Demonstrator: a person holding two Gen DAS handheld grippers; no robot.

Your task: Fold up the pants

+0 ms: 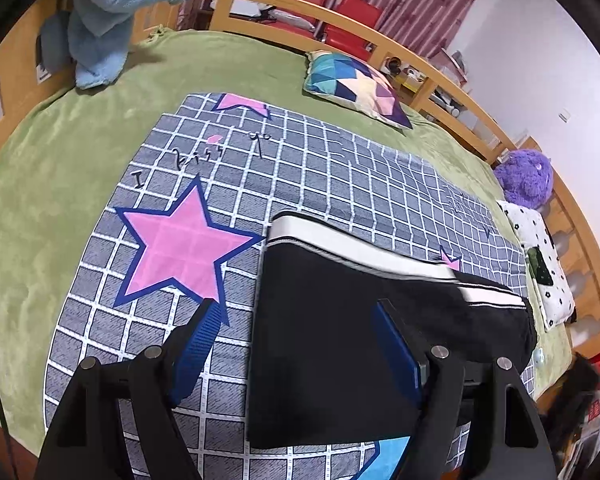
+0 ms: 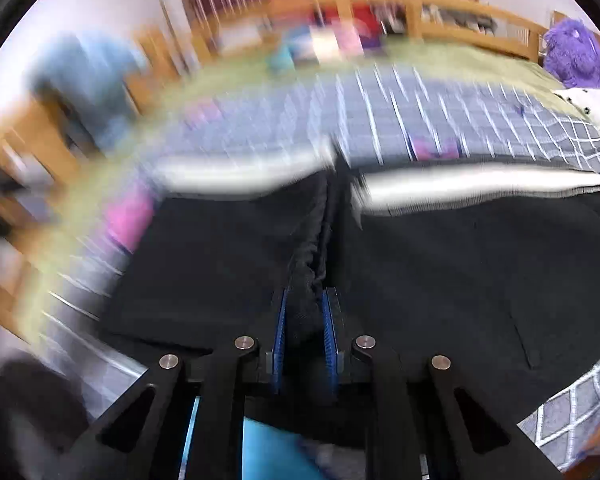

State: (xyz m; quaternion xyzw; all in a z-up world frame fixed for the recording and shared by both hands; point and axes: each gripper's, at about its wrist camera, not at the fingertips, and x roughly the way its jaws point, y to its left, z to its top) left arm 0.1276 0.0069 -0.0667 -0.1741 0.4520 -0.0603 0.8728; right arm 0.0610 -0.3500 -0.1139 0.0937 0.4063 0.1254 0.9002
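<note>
Black pants (image 1: 332, 344) with a white side stripe (image 1: 340, 246) lie on a grey checked sheet (image 1: 300, 160) on the bed. My left gripper (image 1: 296, 304) hovers open over the pants' left end. Its left finger (image 1: 198, 340) is above the sheet and its right finger (image 1: 396, 344) above the black cloth, neither pressing on it. In the blurred right wrist view the pants (image 2: 480, 264) fill the middle. My right gripper (image 2: 306, 296) is shut on a raised ridge of the black fabric, pinched between its blue pads (image 2: 328, 328).
The sheet with pink stars (image 1: 184, 248) covers a green blanket (image 1: 60, 168). A patterned cushion (image 1: 356, 86), a blue plush toy (image 1: 108, 12), a purple plush toy (image 1: 524, 178) and a white spotted pillow (image 1: 540, 256) lie around it. A wooden bed rail (image 1: 440, 76) runs along the far side.
</note>
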